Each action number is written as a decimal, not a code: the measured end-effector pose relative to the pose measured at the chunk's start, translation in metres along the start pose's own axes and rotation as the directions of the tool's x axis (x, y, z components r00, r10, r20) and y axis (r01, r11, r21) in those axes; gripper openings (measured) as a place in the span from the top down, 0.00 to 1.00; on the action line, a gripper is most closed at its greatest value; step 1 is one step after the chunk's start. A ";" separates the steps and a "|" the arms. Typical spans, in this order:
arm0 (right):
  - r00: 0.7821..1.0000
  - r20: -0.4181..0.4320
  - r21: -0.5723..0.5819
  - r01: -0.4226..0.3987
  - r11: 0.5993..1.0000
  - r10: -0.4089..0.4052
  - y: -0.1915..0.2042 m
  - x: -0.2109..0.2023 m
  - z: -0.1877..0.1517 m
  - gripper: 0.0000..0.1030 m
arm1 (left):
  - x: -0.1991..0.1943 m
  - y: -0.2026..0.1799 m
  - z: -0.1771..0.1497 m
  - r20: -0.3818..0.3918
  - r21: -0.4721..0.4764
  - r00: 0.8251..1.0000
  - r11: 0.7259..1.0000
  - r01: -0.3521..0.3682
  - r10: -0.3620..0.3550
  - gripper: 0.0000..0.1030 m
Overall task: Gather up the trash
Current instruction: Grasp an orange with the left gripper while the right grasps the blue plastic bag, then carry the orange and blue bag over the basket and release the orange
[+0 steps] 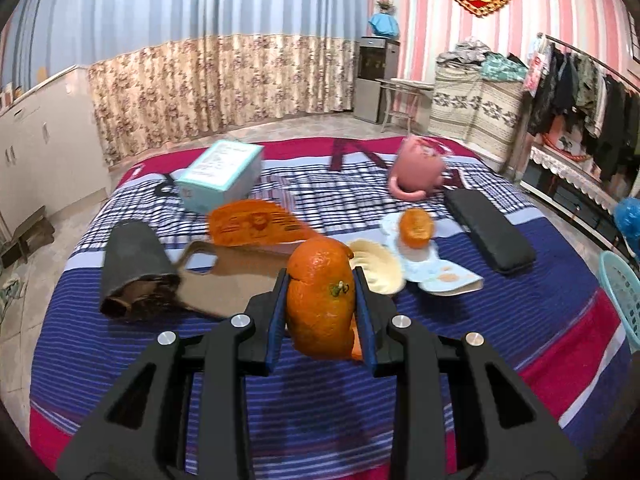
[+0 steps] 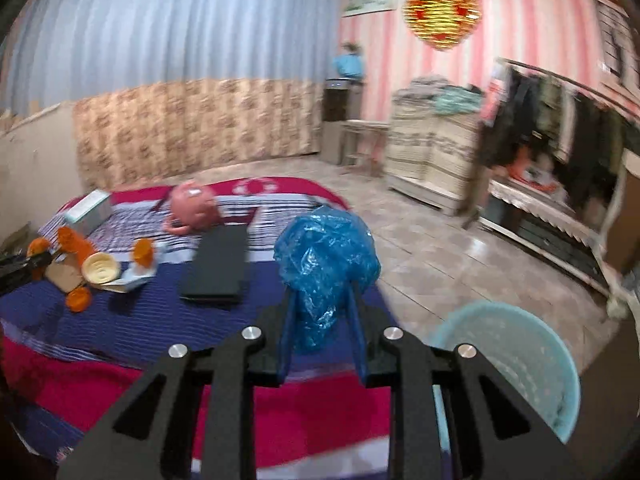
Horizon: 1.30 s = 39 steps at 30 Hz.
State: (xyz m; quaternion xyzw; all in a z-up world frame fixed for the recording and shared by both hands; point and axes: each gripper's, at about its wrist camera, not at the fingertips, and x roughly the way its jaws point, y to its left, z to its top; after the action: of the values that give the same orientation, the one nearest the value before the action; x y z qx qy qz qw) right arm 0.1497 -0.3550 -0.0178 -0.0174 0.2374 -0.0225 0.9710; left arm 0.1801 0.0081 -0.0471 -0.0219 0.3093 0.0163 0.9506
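We've got both hands loaded. Our left gripper (image 1: 320, 300) has its fingers (image 1: 277, 320) closed partway and pressed on an orange peel (image 1: 320, 296), held clear above the bed (image 1: 500, 320), stem end facing us and its long axis running up and down between the pads. Our right gripper (image 2: 322, 320) is clamped on a crumpled blue plastic bag (image 2: 326, 264), the bulk of it ballooning out above the fingertips.

Here's what the drop turns on: the pale blue basket (image 2: 532, 364) sits on the floor off the bed's edge, low and to the right of our right fingers, and near. From the left wrist view we only catch its rim at the far right, well apart from the peel. So the right hand is the nearer one, we judge, and the bag looks like the first thing to go in.

Inside the basket we can't make out any contents; its wall is blurred.

More trash waits on the bed: another peel piece (image 1: 416, 228) on some crumpled paper (image 1: 440, 276), and a cream-coloured lid (image 1: 378, 268) just beside it. The pink cup (image 1: 418, 168) lies tipped over farther back.
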 end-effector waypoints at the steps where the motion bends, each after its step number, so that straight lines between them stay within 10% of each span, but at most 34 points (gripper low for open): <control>1: 1.000 0.002 0.023 0.017 1.000 -0.017 -0.011 -0.002 -0.004 0.76 | 0.000 -0.008 0.001 0.000 0.013 1.000 1.000 0.004 -0.004 0.71; 15: 0.980 -0.051 0.208 0.201 0.957 -0.194 -0.119 0.002 -0.038 0.76 | -0.006 -0.128 0.027 0.046 0.083 0.986 0.984 0.155 -0.159 0.71; 25: 0.941 -0.093 0.250 0.338 0.907 -0.325 -0.173 0.002 -0.055 0.76 | -0.013 -0.284 0.027 -0.008 0.212 0.913 0.891 0.401 -0.409 0.70; 39: 0.913 -0.136 0.356 0.407 0.841 -0.384 -0.229 -0.003 -0.078 0.76 | -0.006 -0.461 0.004 -0.105 0.344 0.831 0.764 0.545 -0.546 0.70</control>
State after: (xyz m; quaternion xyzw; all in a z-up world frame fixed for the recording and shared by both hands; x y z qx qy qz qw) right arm 0.1026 -0.5851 -0.0757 0.1214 0.2484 -0.2678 0.9229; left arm 0.1986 -0.4519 -0.0255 0.0638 0.2865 -0.3174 0.9017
